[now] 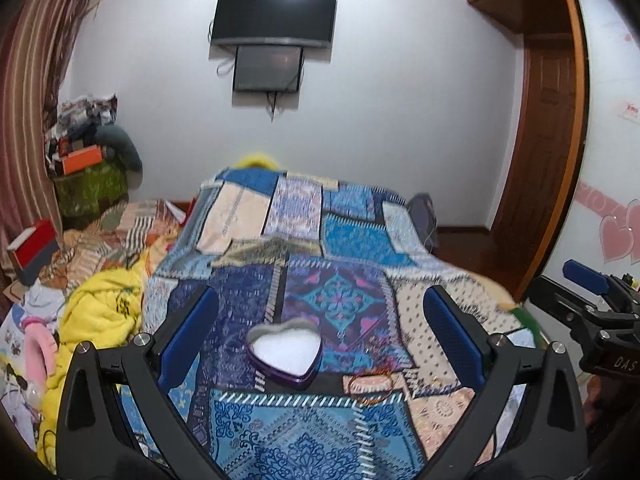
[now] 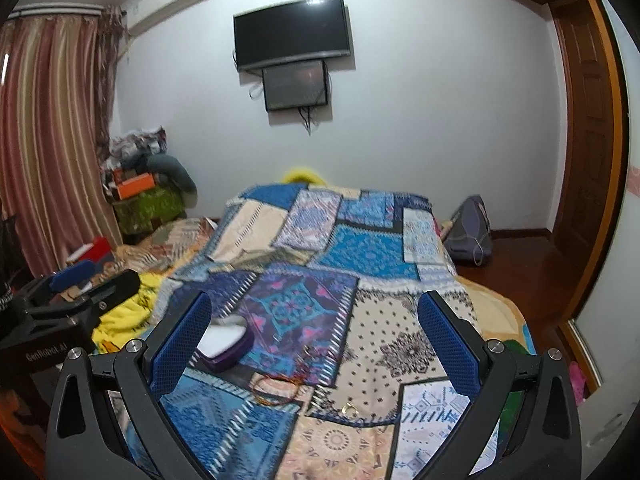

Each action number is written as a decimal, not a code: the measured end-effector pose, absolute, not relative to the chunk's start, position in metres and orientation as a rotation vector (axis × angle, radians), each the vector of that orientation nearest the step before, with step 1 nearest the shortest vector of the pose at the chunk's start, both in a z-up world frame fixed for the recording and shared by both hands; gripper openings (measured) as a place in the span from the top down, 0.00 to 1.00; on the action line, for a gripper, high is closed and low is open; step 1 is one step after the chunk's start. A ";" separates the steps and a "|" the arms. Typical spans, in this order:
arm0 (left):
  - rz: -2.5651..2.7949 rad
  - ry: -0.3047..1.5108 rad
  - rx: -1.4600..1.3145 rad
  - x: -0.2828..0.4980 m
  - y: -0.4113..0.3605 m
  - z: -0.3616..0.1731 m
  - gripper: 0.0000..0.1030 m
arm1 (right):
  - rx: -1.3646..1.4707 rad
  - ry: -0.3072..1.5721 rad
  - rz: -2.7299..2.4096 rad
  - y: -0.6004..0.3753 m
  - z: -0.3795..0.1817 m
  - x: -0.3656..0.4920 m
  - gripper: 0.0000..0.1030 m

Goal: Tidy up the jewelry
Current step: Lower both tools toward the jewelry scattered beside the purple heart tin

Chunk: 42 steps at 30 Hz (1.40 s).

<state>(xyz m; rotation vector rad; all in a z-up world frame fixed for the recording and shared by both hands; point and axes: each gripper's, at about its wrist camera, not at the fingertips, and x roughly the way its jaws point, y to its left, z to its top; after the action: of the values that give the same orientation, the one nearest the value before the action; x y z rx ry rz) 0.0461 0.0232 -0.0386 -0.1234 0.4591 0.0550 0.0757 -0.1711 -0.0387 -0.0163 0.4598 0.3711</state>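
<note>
A heart-shaped purple box with a white lining lies open on the patchwork bedspread, and just beside it, toward the near edge of the bed, lies a thin red-orange bracelet in a loose loop. The right wrist view shows the same box off to its left, partly hidden behind the left finger of that tool, with the bracelet nearer the middle and a small gold ring lying apart from it on the pale dotted patch; in the left wrist view the ring is too faint to make out. The left gripper has its blue-padded fingers spread wide with nothing between them, and the box sits on the cloth between and ahead of them, slightly left of centre, the bracelet to its right. The right gripper is likewise spread wide and empty, raised above the bedspread, the bracelet and ring lying low between its fingers. Each view catches the other tool at its edge: the right one at the far right of the left view, the left one at the far left of the right view. Beyond the bed, a yellow blanket is bunched at the left side, striped curtains hang by the wall, and a dark television is mounted over a smaller screen.
</note>
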 end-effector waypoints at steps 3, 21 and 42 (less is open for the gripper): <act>0.052 0.511 -0.130 0.058 0.029 -0.055 0.00 | -0.040 0.502 0.352 -0.176 -0.053 0.088 0.01; -0.114 0.884 -0.108 0.106 0.005 -0.165 0.12 | -0.058 0.874 0.427 -0.188 -0.160 0.129 0.35; -0.224 0.994 -0.059 0.144 -0.026 -0.209 0.13 | 0.016 1.020 0.496 -0.187 -0.203 0.150 0.65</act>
<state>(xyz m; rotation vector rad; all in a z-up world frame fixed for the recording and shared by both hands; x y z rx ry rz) 0.1441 -0.0258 -0.2088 -0.0587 0.9935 -0.2238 0.1497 -0.1868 -0.2030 0.0159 1.0201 0.4958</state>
